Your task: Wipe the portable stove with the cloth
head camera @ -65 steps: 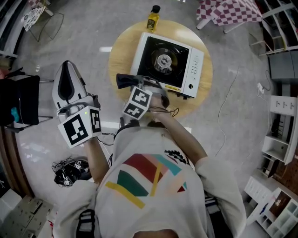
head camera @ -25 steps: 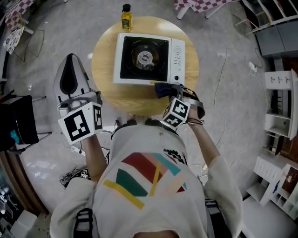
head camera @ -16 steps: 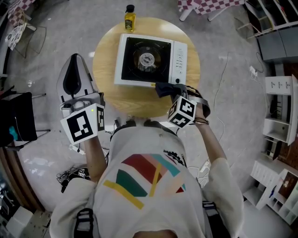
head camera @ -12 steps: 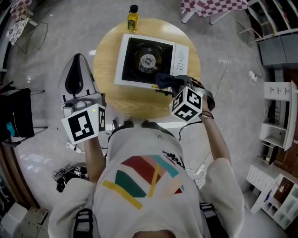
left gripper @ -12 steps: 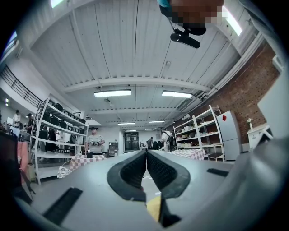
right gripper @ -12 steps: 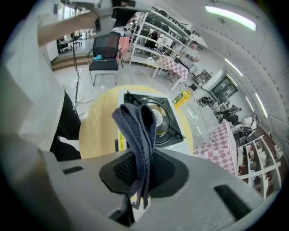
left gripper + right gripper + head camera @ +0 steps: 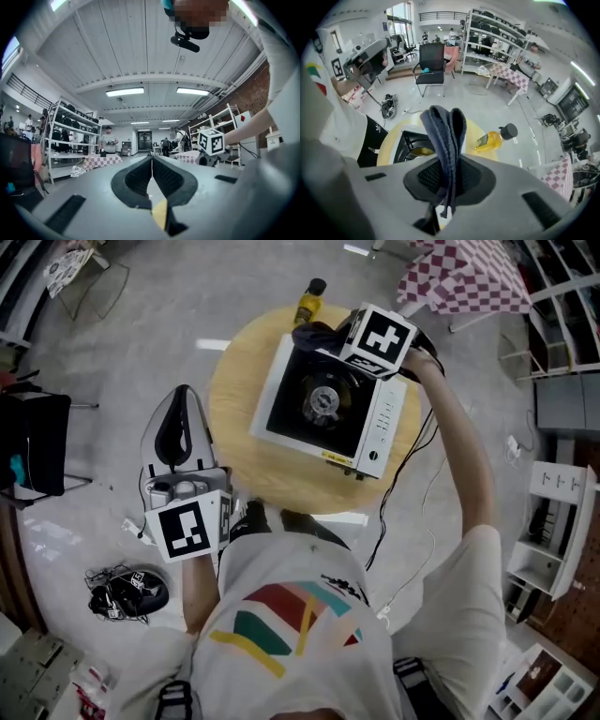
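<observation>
The white portable stove with a black burner top sits on a round wooden table. My right gripper is above the stove's far corner, shut on a dark blue cloth. In the right gripper view the folded cloth stands up out of the right gripper, with the stove below it. My left gripper is off the table's left side, away from the stove. In the left gripper view its jaws meet with nothing between them and point out into the room.
A yellow bottle with a black cap stands at the table's far edge, close to the cloth, and shows in the right gripper view as the bottle. A black chair, a cable bundle on the floor and a checkered tablecloth surround the table.
My right gripper has carried the cloth from the stove's near edge across to its far corner. The left gripper has stayed off the table's left side.
</observation>
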Demonstrator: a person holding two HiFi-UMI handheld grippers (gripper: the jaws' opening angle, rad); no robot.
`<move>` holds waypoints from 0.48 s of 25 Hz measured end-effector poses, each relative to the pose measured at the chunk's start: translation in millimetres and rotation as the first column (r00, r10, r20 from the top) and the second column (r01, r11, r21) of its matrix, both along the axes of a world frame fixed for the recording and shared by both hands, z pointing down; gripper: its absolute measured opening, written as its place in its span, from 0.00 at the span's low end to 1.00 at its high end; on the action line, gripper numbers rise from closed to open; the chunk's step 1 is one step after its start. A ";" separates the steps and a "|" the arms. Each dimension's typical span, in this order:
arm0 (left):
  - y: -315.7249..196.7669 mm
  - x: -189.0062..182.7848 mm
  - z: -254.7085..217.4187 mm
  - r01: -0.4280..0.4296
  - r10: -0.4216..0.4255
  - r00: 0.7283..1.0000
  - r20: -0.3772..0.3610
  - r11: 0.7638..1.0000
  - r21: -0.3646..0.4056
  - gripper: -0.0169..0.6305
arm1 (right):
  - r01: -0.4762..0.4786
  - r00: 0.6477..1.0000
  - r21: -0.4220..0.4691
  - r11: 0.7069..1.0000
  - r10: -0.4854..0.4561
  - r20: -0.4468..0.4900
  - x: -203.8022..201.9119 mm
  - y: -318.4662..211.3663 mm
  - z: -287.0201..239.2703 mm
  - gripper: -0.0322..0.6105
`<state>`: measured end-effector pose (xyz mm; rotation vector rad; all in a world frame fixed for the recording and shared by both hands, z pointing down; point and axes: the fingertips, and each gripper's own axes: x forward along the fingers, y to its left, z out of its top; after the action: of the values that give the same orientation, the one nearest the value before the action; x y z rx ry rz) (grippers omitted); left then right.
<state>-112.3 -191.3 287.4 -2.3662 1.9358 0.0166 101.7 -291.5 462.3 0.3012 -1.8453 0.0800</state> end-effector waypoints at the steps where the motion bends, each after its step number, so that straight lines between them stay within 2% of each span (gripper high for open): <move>1: -1.1 -3.3 2.0 0.014 -0.014 1.000 0.000 1.000 -0.006 0.04 | 0.017 1.000 -0.040 0.999 -0.017 -0.005 -7.4 -10.8 5.8 0.11; 4: -3.1 -18.7 13.4 0.052 -0.052 0.999 -0.003 0.998 -0.028 0.04 | 0.061 0.997 -0.146 0.987 -0.066 -0.034 -29.5 -31.3 30.2 0.11; 8: -5.8 -43.0 35.9 0.108 -0.109 0.994 -0.005 0.991 -0.078 0.04 | 0.120 0.980 -0.222 0.968 -0.151 -0.128 -44.5 -49.2 68.4 0.11; 12: -3.0 -60.3 51.6 0.156 -0.159 0.987 -0.014 0.981 -0.119 0.04 | 0.097 0.978 -0.296 0.950 -0.147 -0.150 -56.5 -60.5 95.7 0.11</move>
<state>-172.5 -194.3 339.0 -2.2827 2.1872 -0.0830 45.2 -352.0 558.0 -0.0108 -1.6513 0.2279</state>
